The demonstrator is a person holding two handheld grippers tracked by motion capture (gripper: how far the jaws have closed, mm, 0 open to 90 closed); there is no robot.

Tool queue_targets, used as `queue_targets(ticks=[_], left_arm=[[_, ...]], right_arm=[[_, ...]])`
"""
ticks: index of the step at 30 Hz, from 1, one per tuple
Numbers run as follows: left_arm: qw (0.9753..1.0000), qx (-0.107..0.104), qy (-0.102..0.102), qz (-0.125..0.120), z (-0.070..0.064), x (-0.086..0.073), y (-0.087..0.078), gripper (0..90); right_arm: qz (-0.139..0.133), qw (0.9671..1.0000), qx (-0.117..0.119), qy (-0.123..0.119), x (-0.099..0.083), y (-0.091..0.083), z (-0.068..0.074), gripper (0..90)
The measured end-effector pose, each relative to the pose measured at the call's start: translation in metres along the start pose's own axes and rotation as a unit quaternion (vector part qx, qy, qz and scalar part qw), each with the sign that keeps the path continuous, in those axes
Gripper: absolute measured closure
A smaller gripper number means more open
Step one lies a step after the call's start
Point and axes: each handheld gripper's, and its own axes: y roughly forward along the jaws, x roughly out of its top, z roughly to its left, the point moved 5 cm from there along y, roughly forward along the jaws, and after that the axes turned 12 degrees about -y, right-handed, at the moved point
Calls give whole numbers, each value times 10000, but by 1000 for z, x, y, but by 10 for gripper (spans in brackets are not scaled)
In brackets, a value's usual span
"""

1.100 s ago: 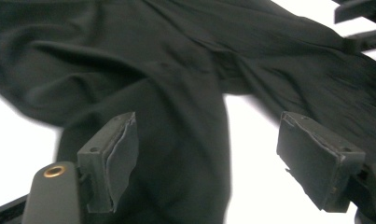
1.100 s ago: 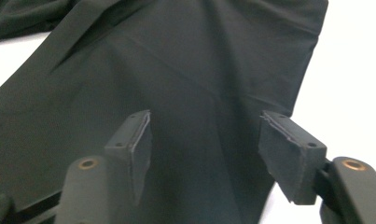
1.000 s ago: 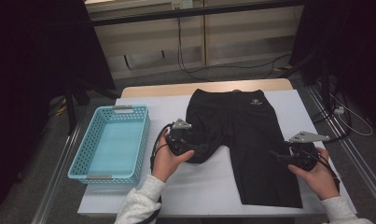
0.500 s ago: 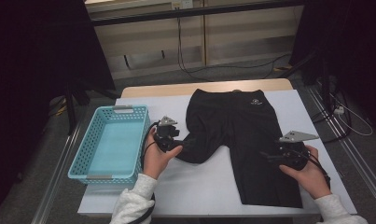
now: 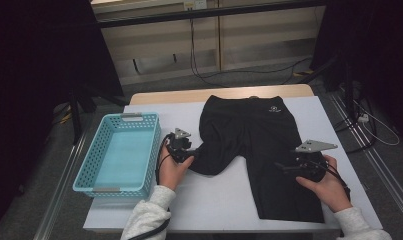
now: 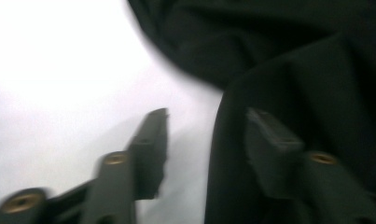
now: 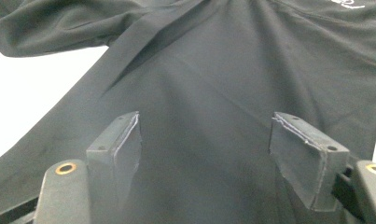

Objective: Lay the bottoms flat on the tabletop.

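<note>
Black trousers [image 5: 261,135] lie flat on the white table [image 5: 224,200], waistband at the far side, with a small white logo near it. Their left leg is folded up into a bunch [image 5: 214,157]. My left gripper [image 5: 188,150] sits at the left edge of that bunch. In the left gripper view the gripper [image 6: 209,135] is open, one jaw over bare table and the other over the black cloth [image 6: 293,70]. My right gripper [image 5: 283,166] hovers over the straight right leg. In the right gripper view it [image 7: 206,149] is wide open above the cloth [image 7: 223,70], holding nothing.
A light blue plastic basket [image 5: 84,170] stands at the table's left side, close to my left hand. A bare wooden strip [image 5: 164,96] runs along the table's far edge. Cables lie on the floor beyond and to the right.
My left gripper has moved left from over the folded leg to its edge. The right gripper has shifted a little left over the straight leg.
</note>
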Motion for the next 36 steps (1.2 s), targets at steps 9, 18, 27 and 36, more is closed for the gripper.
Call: queue_targets(ticks=[9, 18, 27, 36], left_arm=[[9971, -507, -418, 382, -17, -4, -7, 897], [9936, -958, -535, 284, -33, 1, -27, 900], [9917, -1161, -496, 239, -40, 6, -34, 900], [9926, -1105, -492, 129, -37, 9, -40, 900]], right_arm=[[-41, 10000, 34, -57, 4, 1, 4, 260], [-73, 9999, 71, -112, 7, 2, 6, 261], [-59, 9998, 103, -141, 8, 5, 7, 262], [-89, 9997, 141, -172, 9, 6, 10, 262]])
